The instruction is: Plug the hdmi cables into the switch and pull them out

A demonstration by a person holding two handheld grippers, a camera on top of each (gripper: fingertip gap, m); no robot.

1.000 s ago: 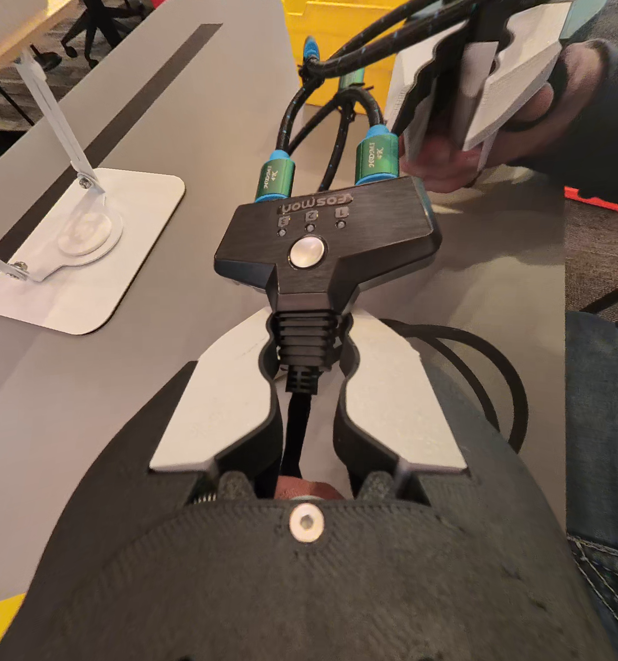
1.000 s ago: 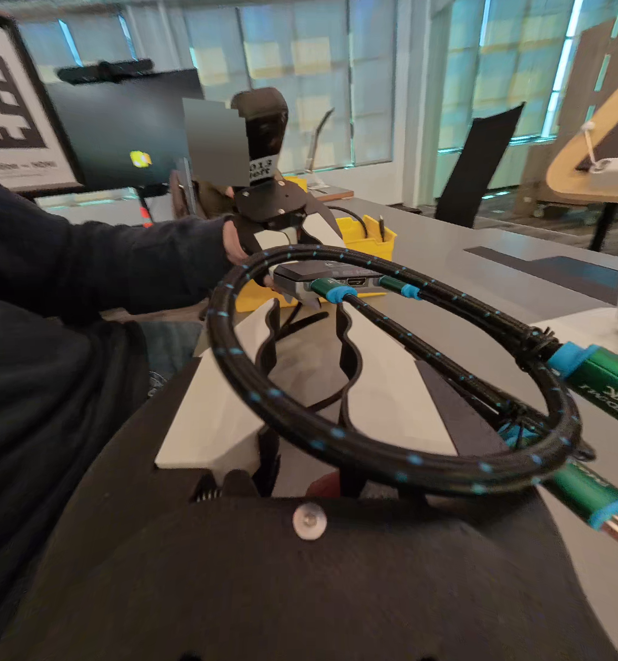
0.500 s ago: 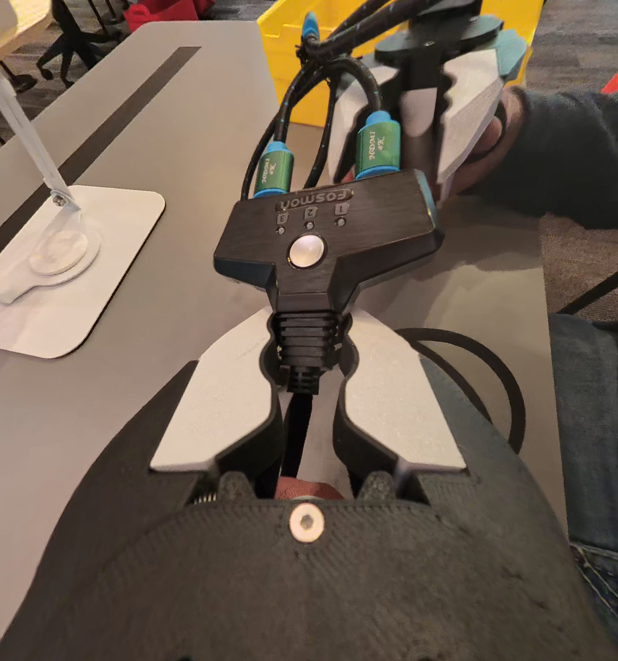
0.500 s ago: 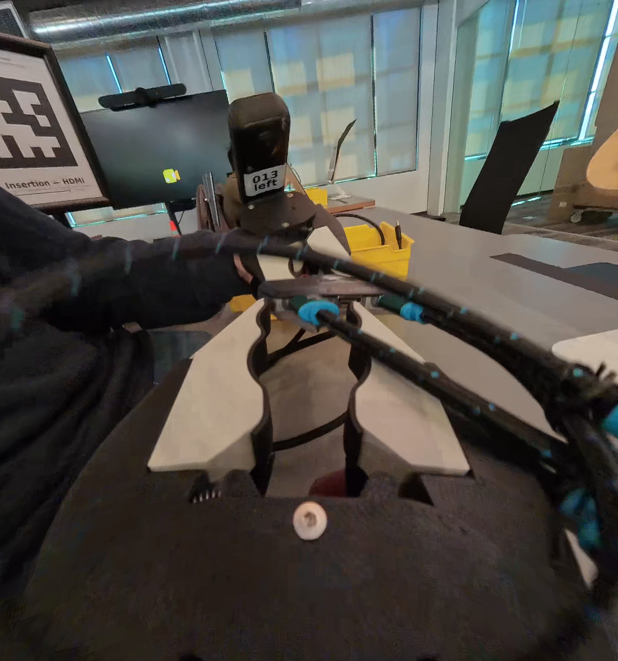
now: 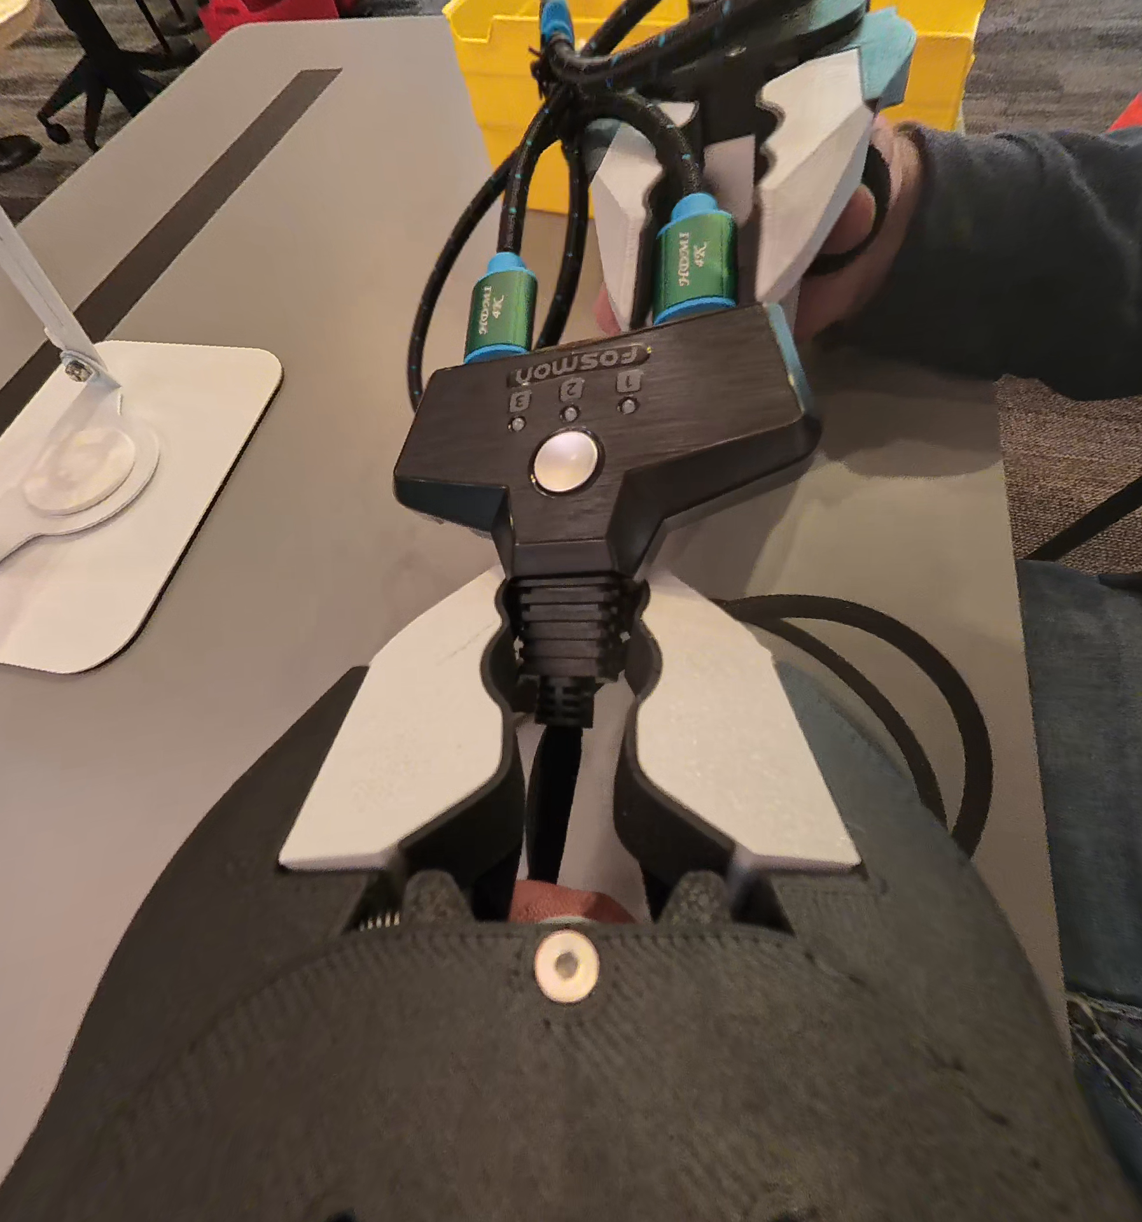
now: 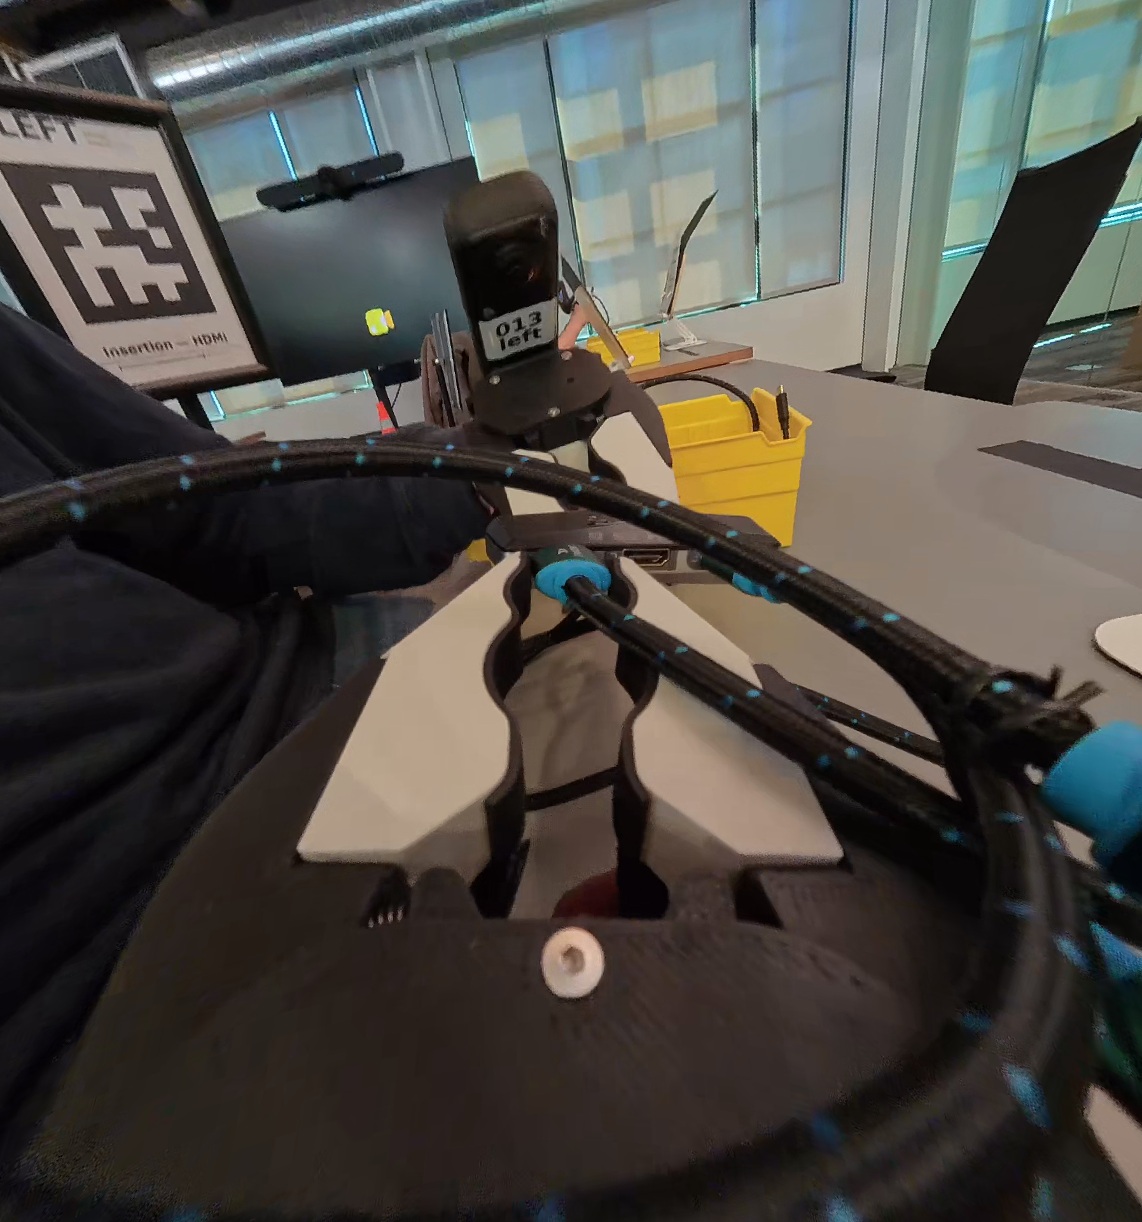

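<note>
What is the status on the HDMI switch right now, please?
Left gripper shut on switch neck. Right gripper open around right plug. Two plugs seated, middle port empty. Looped cable crosses the right gripper.

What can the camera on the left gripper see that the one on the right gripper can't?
Only the left wrist view shows the switch's top with its round silver button, the left gripper shut on the switch's ribbed neck, and a white stand base.

Only the right wrist view shows the empty middle port, a dark screen and windows.

Both show the black switch, two green plugs in it, the open right gripper around one plug, and a yellow bin.
</note>
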